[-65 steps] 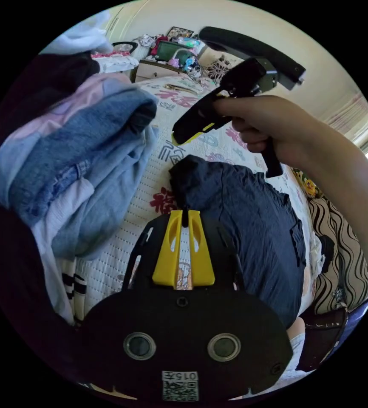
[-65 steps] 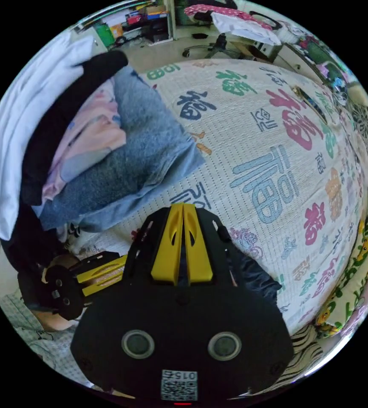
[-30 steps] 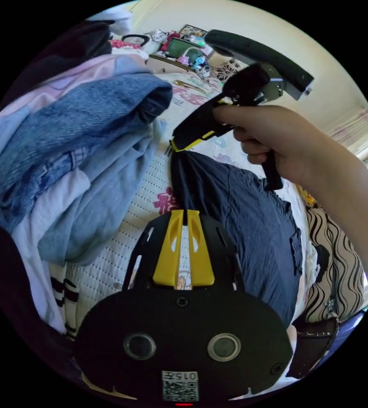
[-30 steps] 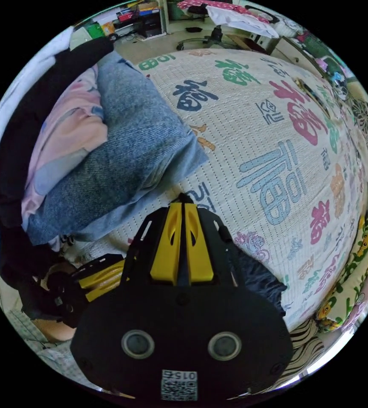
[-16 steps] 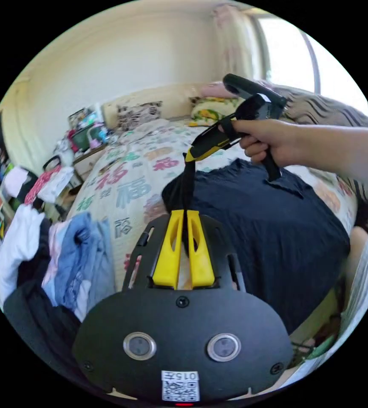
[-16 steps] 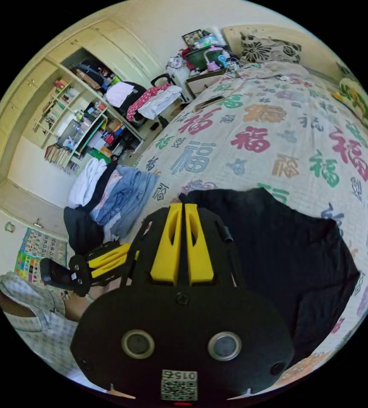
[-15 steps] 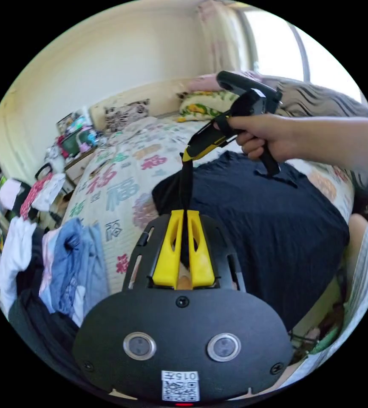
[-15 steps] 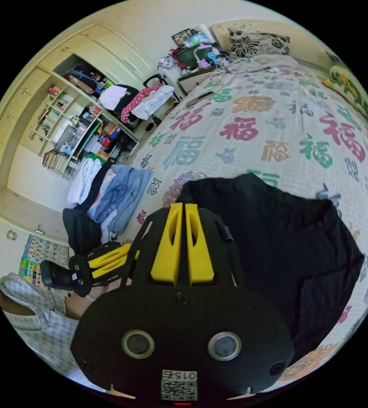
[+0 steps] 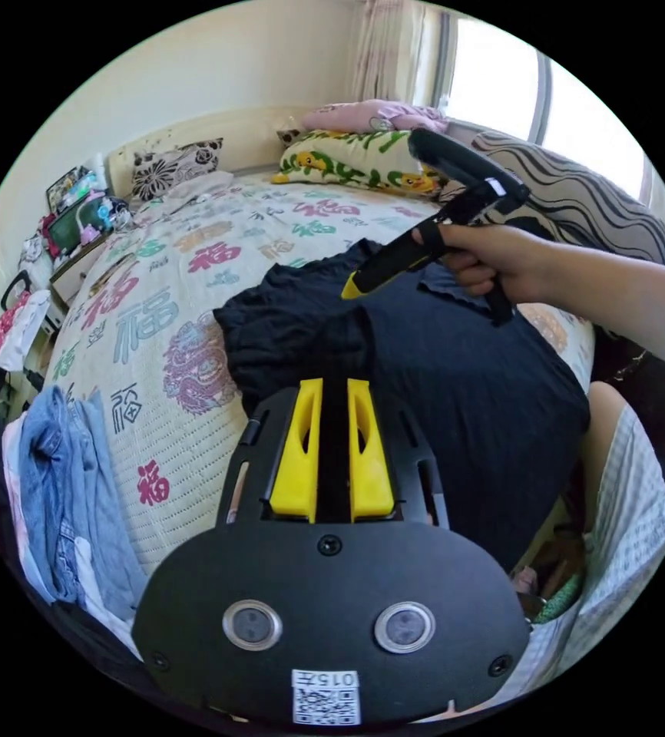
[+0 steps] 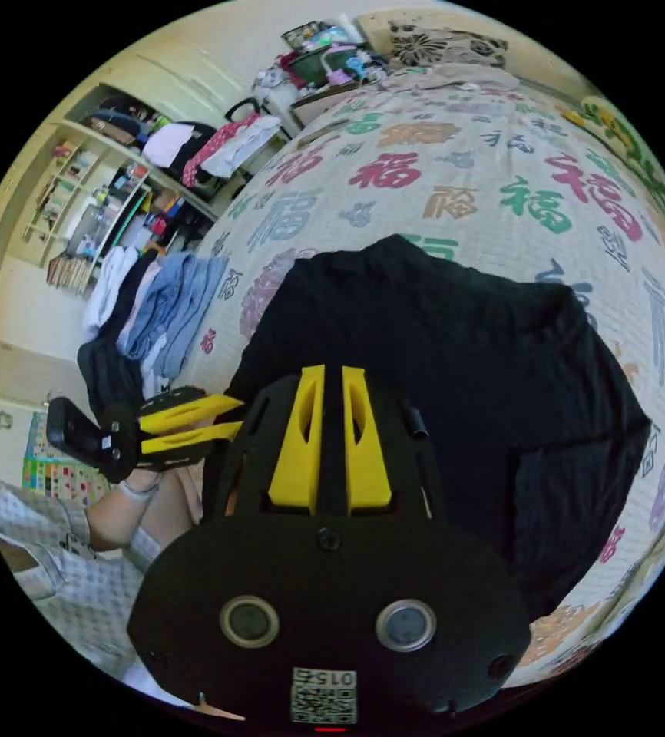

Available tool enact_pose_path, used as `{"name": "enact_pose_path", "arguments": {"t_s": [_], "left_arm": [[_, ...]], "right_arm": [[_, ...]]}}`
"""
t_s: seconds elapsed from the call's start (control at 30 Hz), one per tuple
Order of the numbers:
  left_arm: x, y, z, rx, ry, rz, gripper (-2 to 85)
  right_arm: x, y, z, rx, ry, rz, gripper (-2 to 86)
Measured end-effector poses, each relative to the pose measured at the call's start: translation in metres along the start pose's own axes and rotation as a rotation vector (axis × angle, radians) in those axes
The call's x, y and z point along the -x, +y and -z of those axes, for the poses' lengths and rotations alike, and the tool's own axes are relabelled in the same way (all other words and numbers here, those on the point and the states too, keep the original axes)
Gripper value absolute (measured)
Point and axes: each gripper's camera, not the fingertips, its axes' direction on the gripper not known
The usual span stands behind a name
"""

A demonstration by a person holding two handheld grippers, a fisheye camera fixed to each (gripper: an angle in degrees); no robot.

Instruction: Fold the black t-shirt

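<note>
One black t-shirt (image 9: pixel 455 384) lies spread on the printed bedspread (image 9: pixel 163 307), its near side hanging over the bed edge. There are two grippers. The left gripper (image 9: pixel 332 384) has its jaws parted, with dark cloth seen in the gap (I cannot tell if they touch it). The right gripper (image 10: pixel 331 372) also has its jaws apart above the shirt, holding nothing. In the left gripper view the right gripper is held by one hand (image 9: pixel 494 261), and its tip hovers over the shirt. One pile of folded clothes (image 10: pixel 156 315) sits near the bed corner. Three pillows (image 9: pixel 355 157) lie at the head, partly hidden behind each other. Cluttered shelves (image 10: pixel 94 215) are too small to make out.
</note>
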Motion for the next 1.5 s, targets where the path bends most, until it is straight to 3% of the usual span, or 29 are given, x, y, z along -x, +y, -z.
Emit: {"name": "enact_pose_path", "arguments": {"t_s": [0.13, 0.33, 0.47, 0.63, 0.77, 0.97, 1.07, 1.2, 1.37, 1.5], "left_arm": [[0.000, -0.009, -0.042, 0.178, 0.081, 0.019, 4.7], [0.007, -0.022, -0.033, 0.149, 0.136, 0.063, 6.1], [0.043, -0.023, -0.020, 0.006, 0.115, 0.271, 7.3], [0.061, -0.037, -0.050, 0.081, 0.091, 0.369, 8.1], [0.050, -0.047, -0.066, 0.151, 0.019, 0.324, 6.5], [0.032, -0.063, -0.076, 0.179, -0.123, 0.267, 6.6], [0.033, -0.073, -0.065, 0.114, -0.116, 0.273, 7.2], [0.022, -0.088, -0.054, -0.022, 0.025, 0.188, 7.0], [0.007, -0.099, -0.097, 0.151, 0.180, 0.141, 6.8], [-0.001, -0.107, -0.103, 0.203, 0.149, 0.075, 7.0]], "right_arm": [[0.014, -0.003, -0.021, 0.192, 0.033, 0.020, -0.3], [0.036, -0.005, 0.026, 0.139, 0.071, 0.081, 0.4], [0.065, -0.039, 0.050, 0.109, 0.047, 0.154, 7.6], [0.094, -0.079, 0.031, 0.200, 0.100, 0.172, 6.5], [0.112, -0.088, 0.028, 0.240, 0.229, 0.183, -0.1], [0.120, -0.091, 0.072, 0.189, 0.308, 0.104, -1.0], [0.135, -0.070, 0.109, 0.154, 0.141, 0.163, -1.0], [0.156, -0.019, 0.135, 0.211, 0.138, 0.263, -1.0], [0.153, 0.042, 0.133, 0.341, 0.209, 0.221, -0.9], [0.148, 0.054, 0.167, 0.249, 0.048, 0.139, -0.1]]}}
